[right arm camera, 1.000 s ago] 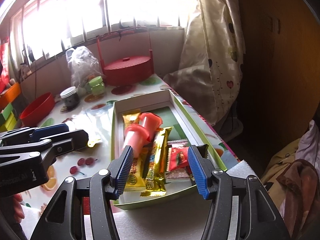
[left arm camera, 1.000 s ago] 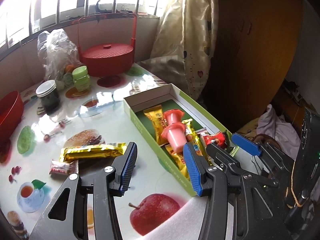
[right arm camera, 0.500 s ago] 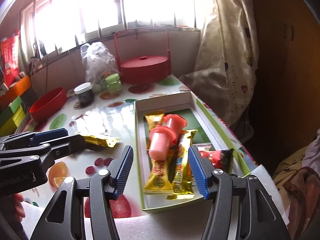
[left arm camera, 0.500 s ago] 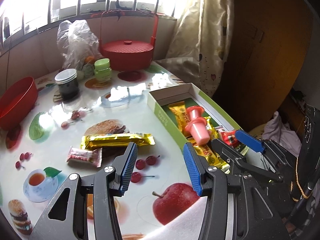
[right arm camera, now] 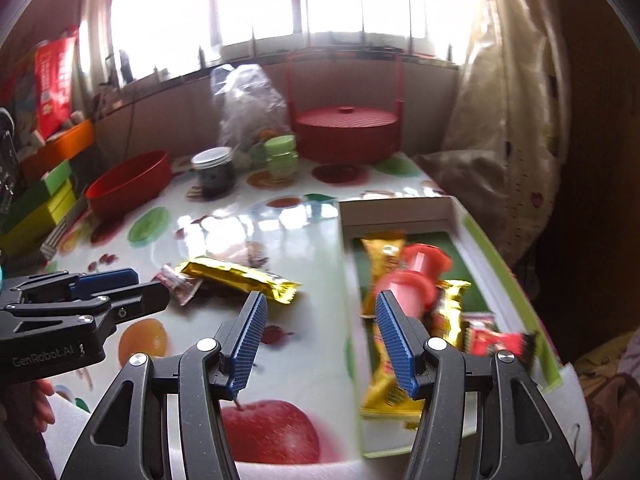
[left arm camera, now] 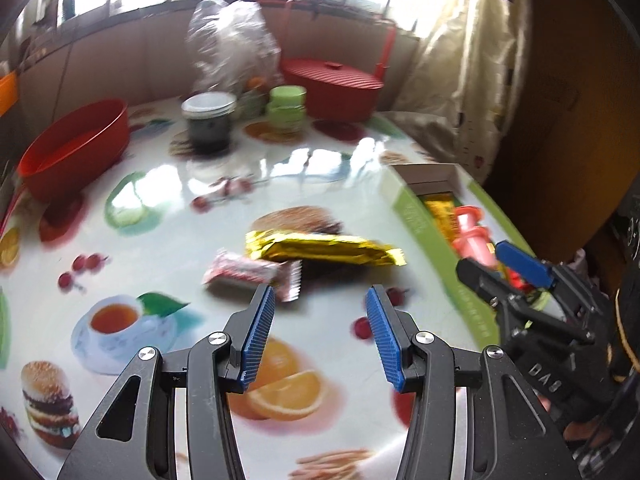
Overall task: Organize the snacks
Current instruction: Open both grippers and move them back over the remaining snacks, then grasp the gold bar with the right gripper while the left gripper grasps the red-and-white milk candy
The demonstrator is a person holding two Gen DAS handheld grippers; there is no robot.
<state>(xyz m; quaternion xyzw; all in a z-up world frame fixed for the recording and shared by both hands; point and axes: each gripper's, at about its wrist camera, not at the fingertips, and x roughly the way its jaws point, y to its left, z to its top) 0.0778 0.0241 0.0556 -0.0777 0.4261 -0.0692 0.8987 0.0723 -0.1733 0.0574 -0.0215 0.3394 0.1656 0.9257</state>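
A long gold snack bar (left arm camera: 324,249) and a small red-white wrapped candy (left arm camera: 250,272) lie on the printed tablecloth, just ahead of my open, empty left gripper (left arm camera: 320,298). Both also show in the right wrist view: the gold bar (right arm camera: 238,278) and the candy (right arm camera: 178,282). A green-and-white box (right arm camera: 346,280) at the right holds yellow bars (right arm camera: 380,256), pink cups (right arm camera: 412,284) and a red packet (right arm camera: 496,340). My right gripper (right arm camera: 318,304) is open and empty above the box's left wall. The box (left arm camera: 414,216) shows partly in the left wrist view.
At the back stand a red bowl (left arm camera: 76,148), a dark jar (left arm camera: 208,120), green lidded tubs (left arm camera: 286,106), a clear plastic bag (left arm camera: 228,44) and a red lidded basket (left arm camera: 332,86). A curtain (right arm camera: 504,92) hangs at the right. Coloured boxes (right arm camera: 44,184) are stacked at the left.
Both grippers have swung left, away from the box and toward the loose gold bar and candy. Both stay open and empty. The snacks have not moved.
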